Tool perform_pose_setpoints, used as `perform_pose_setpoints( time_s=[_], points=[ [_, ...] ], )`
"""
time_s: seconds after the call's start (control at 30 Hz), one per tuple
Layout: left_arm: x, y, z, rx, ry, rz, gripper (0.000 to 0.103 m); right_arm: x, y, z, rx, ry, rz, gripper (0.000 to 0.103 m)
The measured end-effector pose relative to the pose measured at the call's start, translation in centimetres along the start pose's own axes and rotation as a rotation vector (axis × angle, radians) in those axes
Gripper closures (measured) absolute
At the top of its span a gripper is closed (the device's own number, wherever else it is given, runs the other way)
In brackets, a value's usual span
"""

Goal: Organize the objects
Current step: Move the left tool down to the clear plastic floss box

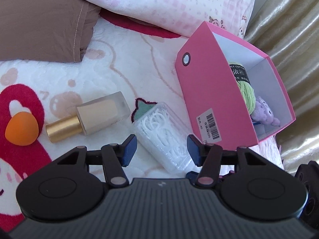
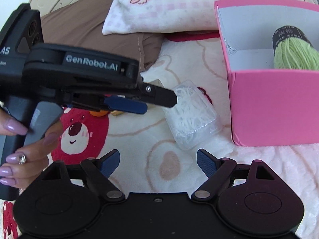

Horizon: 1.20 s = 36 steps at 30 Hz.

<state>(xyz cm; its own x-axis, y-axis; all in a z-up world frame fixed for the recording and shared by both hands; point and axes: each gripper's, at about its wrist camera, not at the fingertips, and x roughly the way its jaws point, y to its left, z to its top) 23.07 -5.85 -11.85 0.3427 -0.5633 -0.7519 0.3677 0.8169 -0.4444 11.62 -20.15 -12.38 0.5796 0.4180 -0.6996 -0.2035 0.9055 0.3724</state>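
The left gripper (image 1: 161,150), jaws apart, straddles the clear floss-pick box (image 1: 163,135), not yet pinched; next, squeeze and lift toward the pink box (image 1: 209,91) at two o'clock.

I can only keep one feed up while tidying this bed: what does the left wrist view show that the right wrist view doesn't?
Only the left wrist view shows the whole foundation bottle, the full orange sponge, the purple plush in the box, and the box's barcode sticker.

Only the right wrist view shows the left gripper from the side, the hand holding it, and the open right gripper over bare blanket.

Both show the clear floss-pick case, the pink box and the green yarn.
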Motion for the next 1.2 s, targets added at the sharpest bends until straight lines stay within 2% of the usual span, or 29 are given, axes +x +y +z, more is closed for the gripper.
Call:
perform_pose_setpoints(
  time_s=[0.17,0.33,0.5,0.63,0.9,1.13,1.2],
  points=[
    [1.1,-0.3,1.4,0.055,0.012,0.034,0.049,0.7,0.1,-0.3,-0.017,-0.049,-0.001,0.016],
    [2.3,-1.4,2.4,0.155,0.011,0.052,0.049,0.9,0.0,-0.6,-0.065,-0.086,0.007,0.016],
    [4.2,-1.6,3.3,0.164,0.068,0.075,0.047,1.3,0.1,-1.0,-0.109,-0.11,-0.005,0.016],
    [5.0,-1.9,3.8,0.169,0.064,0.084,0.045,1.1,0.4,-1.0,-0.127,-0.112,-0.008,0.016],
    [5.8,-2.0,3.5,0.107,0.083,0.105,0.044,1.0,-0.4,-1.1,-0.075,-0.13,0.002,0.016],
    [4.1,0.1,1.9,-0.097,0.089,0.074,0.044,0.3,-0.5,-0.5,-0.049,-0.081,0.022,0.014],
    [3.3,0.3,1.2,-0.124,0.086,0.068,0.044,0.1,-0.5,-0.4,-0.038,-0.06,0.027,0.014]
  ],
)
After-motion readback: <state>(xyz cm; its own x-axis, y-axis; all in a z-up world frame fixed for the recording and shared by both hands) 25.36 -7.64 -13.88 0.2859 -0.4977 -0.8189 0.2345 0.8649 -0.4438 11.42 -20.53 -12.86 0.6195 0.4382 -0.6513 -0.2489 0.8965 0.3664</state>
